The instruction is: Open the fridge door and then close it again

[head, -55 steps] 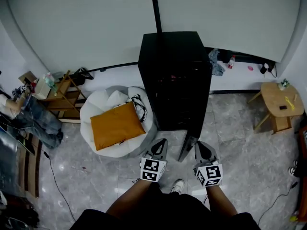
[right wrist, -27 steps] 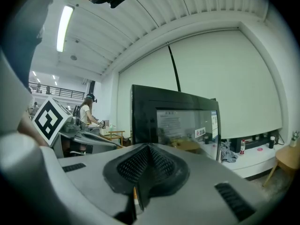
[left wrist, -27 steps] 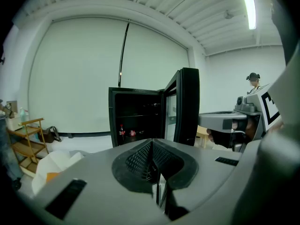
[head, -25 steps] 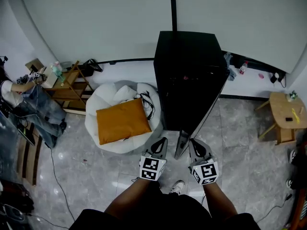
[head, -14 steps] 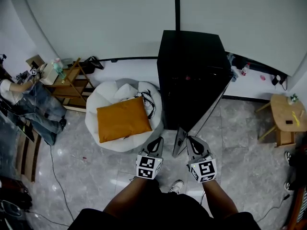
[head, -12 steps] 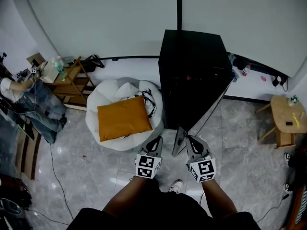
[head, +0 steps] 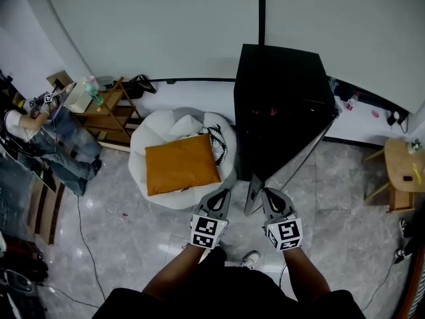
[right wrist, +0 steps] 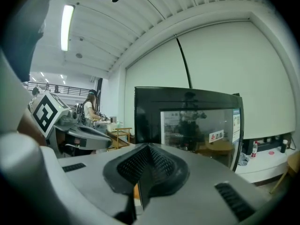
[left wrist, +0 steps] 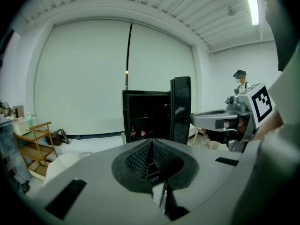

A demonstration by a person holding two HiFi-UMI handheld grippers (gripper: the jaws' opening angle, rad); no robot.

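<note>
Left tool [head: 223, 195] and right tool [head: 268, 195] both clenched shut on nothing, just beside fridge door [head: 253, 197] standing wide open off black fridge [head: 279, 105]; likely slams and rattles bottles [left wrist: 133, 133] inside if shoved hard, or skids off thin edge.

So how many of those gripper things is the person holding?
2. The left gripper is left of the open fridge door, the right gripper right of it.
</note>
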